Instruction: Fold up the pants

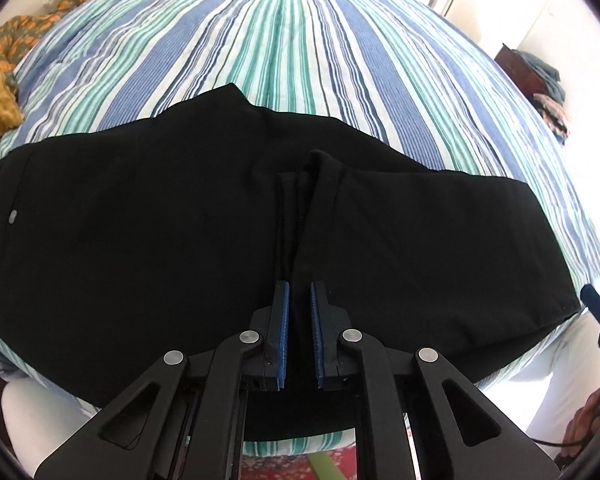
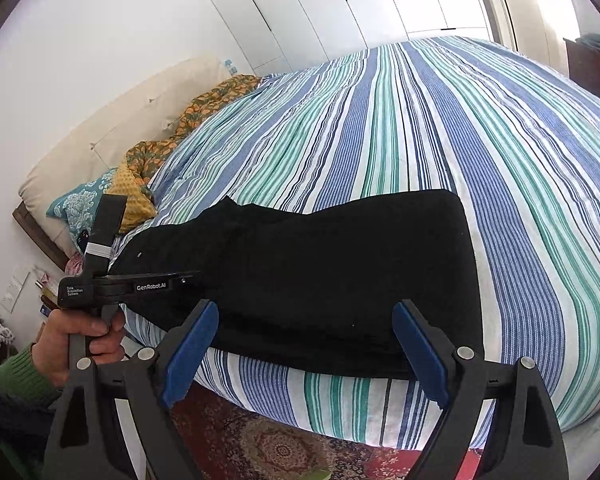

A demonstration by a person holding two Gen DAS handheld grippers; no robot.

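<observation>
We have the black pants (image 1: 148, 216) lying flat near the front edge of the bed (image 1: 284, 40), on the striped cover, already doubled lengthwise by the look of it, with the waistband and its small metal button toward our left and the leg ends toward our right.

The left tongs (image 1: 299, 286) sit low over the near edge of the cloth around the middle of the garment. Their 2 blue pads (image 1: 285, 312) are drawn close with a narrow gap, and dark fabric runs between them; they seem to be pinching a ridge of the pants, though black on black leaves us unsure how much cloth is truly caught.

The right tongs (image 2: 304, 312) are spread wide and hover off the bed's front edge, holding nothing, facing the leg end of the pants (image 2: 340, 272).

In our judgement the step in hand is the crosswise fold. To do it well we should:

1. Confirm the left pinch takes every layer, not just the top 1.
2. Bring the right tongs down on the near corner of the leg hems and close on all layers.
3. Lift only enough to clear the cloth, carry it toward the waistband, and lay edges flush.

The risk is a layer slipping and dragging a crease underneath.
</observation>
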